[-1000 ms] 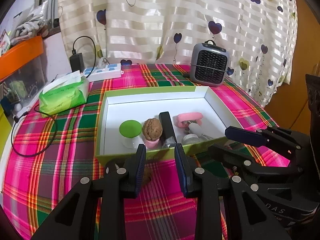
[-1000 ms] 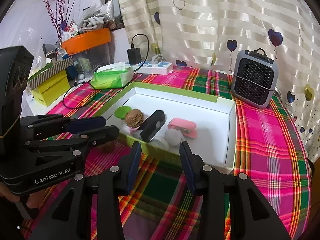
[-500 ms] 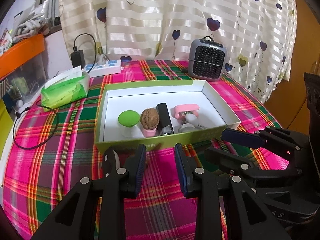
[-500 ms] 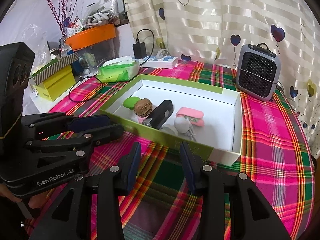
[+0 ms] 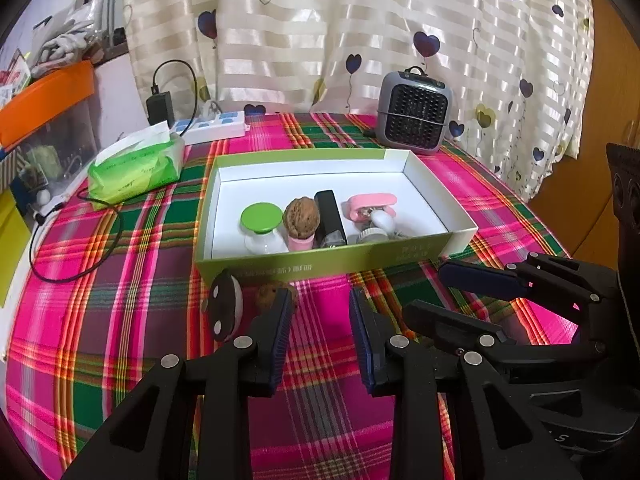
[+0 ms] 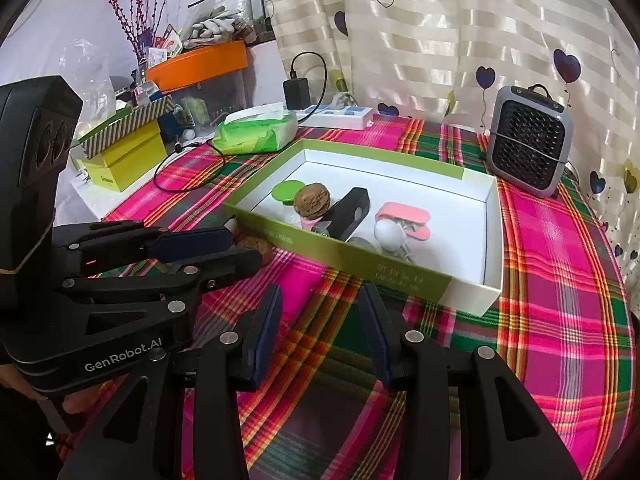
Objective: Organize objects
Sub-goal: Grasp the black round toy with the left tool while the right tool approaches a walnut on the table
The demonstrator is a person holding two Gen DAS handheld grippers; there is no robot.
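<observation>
Both claws parted and gripping nothing: left gripper point(image 5: 318, 336) low over the plaid cloth point(image 5: 120, 300), right gripper point(image 6: 320, 330) just beside it on the right, likewise low over bare cloth. Just ahead of the left gripper's left finger point(image 5: 276, 336), touching or nearly touching its tip, a brown walnut point(image 5: 269, 296) loose on the cloth; a little further left, a brown-and-white mushroom-shaped toy point(image 5: 225, 306) on its side. Neither between the fingers.

Judged as the pick-up step: two stragglers outside the box, most things already in. Next move probably calls for shifting the left gripper leftward to centre the walnut between the fingers, closing gently on the round shell, then lifting over the near wall. Risk of the nut rolling off if nudged by one finger first.

Straight ahead of both claws, a shallow green box point(image 5: 320, 264) with a white inside. Crowded along its near wall, from left to right: a green-capped white knob point(image 5: 261, 222), a second walnut point(image 5: 301, 222) perched on a small pink cup point(image 5: 300, 243), a black oblong device point(image 5: 330, 218), a white round-headed piece point(image 5: 382, 222) and a pink clip point(image 5: 372, 202). Far half of the box bare.

Beyond, far left, a green tissue pack point(image 5: 136, 166) and a white power strip point(image 5: 212, 126); far right, a small grey heater point(image 5: 414, 118) against the curtain.
</observation>
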